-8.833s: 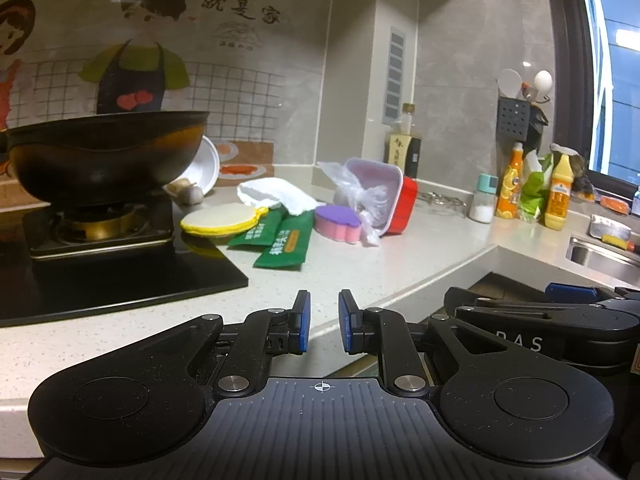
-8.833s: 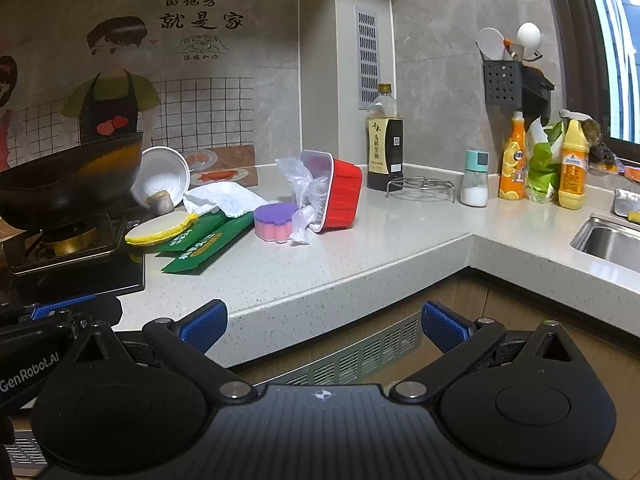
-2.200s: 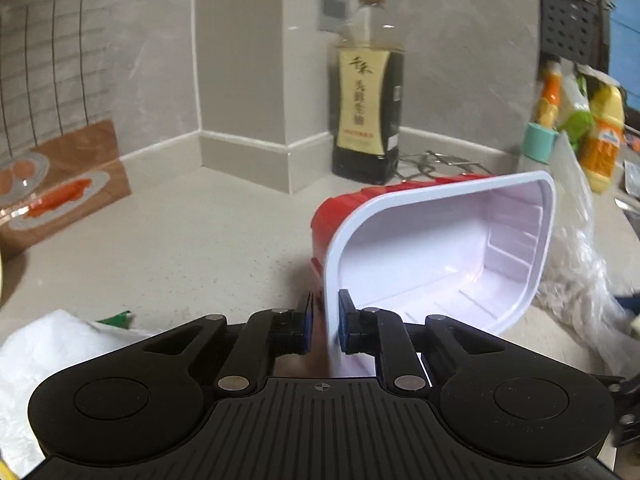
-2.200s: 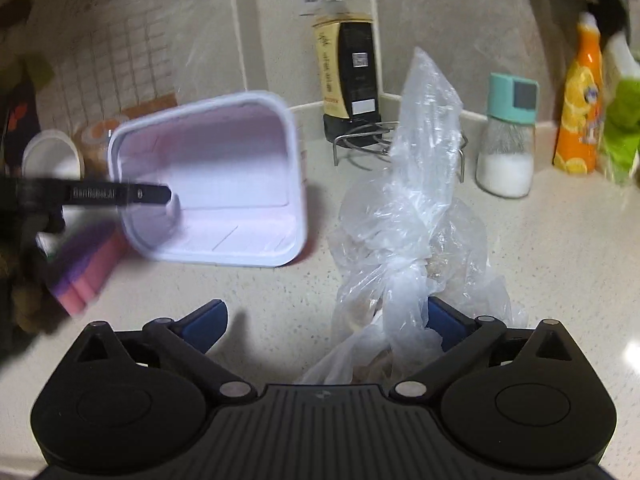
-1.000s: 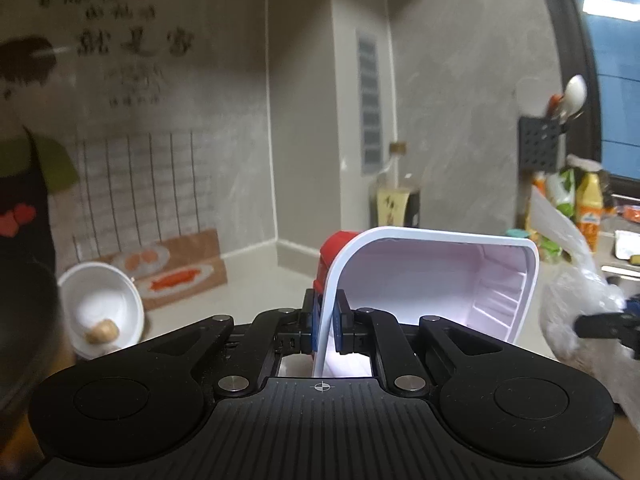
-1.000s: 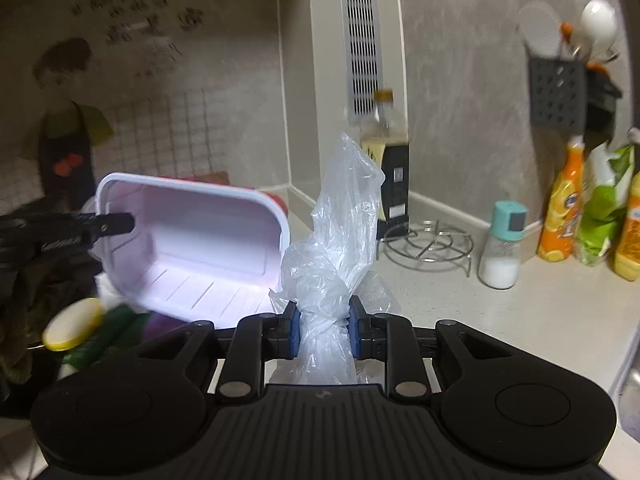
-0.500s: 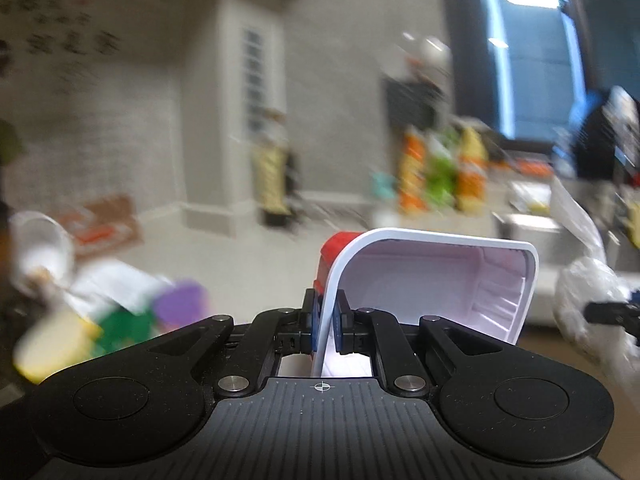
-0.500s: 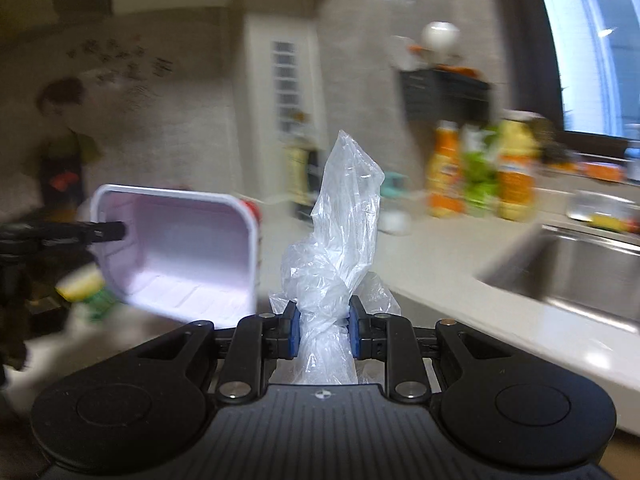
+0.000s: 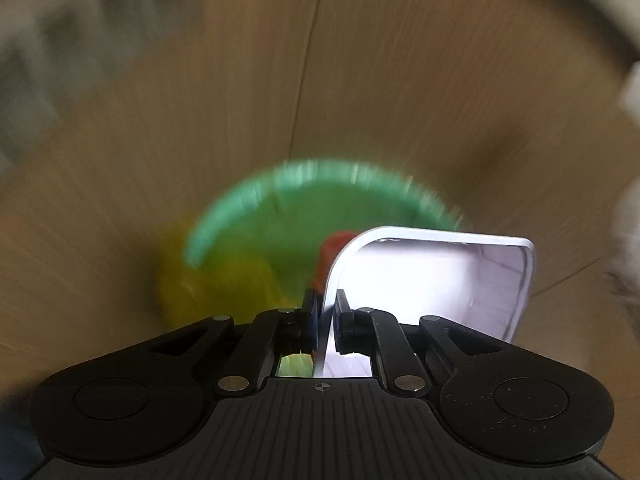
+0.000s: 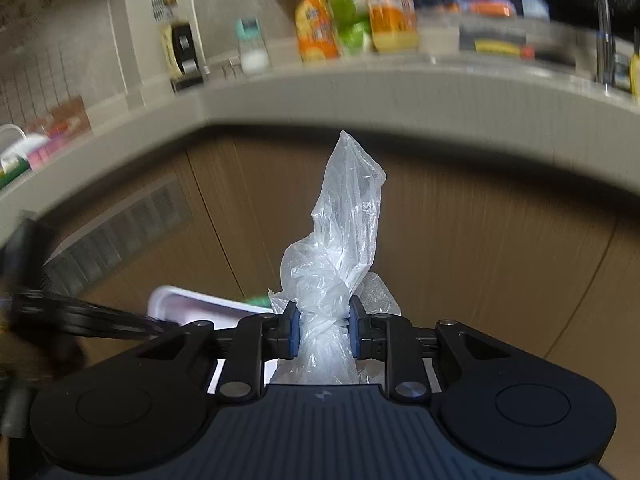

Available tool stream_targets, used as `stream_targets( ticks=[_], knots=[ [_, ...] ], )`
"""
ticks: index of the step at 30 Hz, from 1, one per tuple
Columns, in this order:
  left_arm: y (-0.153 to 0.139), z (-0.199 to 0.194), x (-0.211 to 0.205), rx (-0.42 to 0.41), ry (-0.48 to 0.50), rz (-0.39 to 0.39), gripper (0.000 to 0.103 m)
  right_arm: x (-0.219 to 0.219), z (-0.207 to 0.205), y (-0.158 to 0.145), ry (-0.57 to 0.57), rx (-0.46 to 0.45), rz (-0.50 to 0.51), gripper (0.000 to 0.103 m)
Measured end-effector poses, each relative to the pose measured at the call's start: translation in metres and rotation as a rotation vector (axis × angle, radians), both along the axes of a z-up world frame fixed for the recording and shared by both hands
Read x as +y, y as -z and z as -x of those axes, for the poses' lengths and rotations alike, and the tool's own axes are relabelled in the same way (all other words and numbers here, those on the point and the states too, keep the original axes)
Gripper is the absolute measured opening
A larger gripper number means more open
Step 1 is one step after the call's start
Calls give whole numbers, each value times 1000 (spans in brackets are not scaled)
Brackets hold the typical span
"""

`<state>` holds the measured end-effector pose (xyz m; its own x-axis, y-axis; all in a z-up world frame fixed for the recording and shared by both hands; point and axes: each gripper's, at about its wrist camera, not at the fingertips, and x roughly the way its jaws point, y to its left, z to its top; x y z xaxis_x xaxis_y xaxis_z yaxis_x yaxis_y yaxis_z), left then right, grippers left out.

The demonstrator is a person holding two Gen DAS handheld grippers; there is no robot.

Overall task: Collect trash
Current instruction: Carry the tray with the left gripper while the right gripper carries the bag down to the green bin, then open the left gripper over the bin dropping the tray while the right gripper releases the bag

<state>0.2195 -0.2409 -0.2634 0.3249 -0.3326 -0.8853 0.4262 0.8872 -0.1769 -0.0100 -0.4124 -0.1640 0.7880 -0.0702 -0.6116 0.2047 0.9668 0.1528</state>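
My left gripper (image 9: 327, 312) is shut on the rim of a plastic food container (image 9: 432, 280), white inside and red outside, tipped on its side. Below it lies a blurred green round shape with yellow beside it, a bin (image 9: 280, 220) as far as I can tell. My right gripper (image 10: 323, 332) is shut on the knotted neck of a clear plastic bag (image 10: 344, 232), whose top stands up ahead of the fingers. In the right wrist view the container's white rim (image 10: 200, 304) shows low at the left, with the left gripper's dark body (image 10: 80, 320) beside it.
Wooden cabinet doors (image 10: 480, 248) fill the space ahead, with a vent grille (image 10: 120, 232) at the left. The grey countertop edge (image 10: 360, 92) runs above, with an oil bottle (image 10: 182, 56), a salt shaker (image 10: 252, 48) and orange and yellow bottles (image 10: 316, 32) on it.
Both grippers have dropped from above the countertop to below its edge, tilting downward. The left view now faces cabinet doors and a green bin instead of the counter. Both grips are unchanged.
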Motion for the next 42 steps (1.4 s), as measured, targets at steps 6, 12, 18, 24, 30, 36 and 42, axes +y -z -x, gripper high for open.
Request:
stream_targets(
  ticks=[6, 12, 18, 24, 30, 36, 42],
  knots=[
    [101, -40, -20, 208, -59, -69, 19, -5, -22, 44, -22, 126, -38, 22],
    [133, -55, -4, 281, -103, -21, 20, -8, -53, 75, -34, 225, -98, 22],
    [89, -54, 12, 205, -98, 7, 20, -2, -78, 91, -89, 246, -164, 22],
    [27, -46, 36, 98, -46, 91, 21, 10, -125, 107, -140, 307, -200, 22],
    [7, -34, 49, 57, -41, 179, 21, 27, -158, 136, -159, 422, -236, 23],
    [13, -39, 52, 76, -45, 187, 21, 46, -177, 162, -122, 499, -160, 39],
    [14, -41, 63, 71, -64, 193, 20, 46, -174, 147, -88, 461, -118, 50]
  ],
)
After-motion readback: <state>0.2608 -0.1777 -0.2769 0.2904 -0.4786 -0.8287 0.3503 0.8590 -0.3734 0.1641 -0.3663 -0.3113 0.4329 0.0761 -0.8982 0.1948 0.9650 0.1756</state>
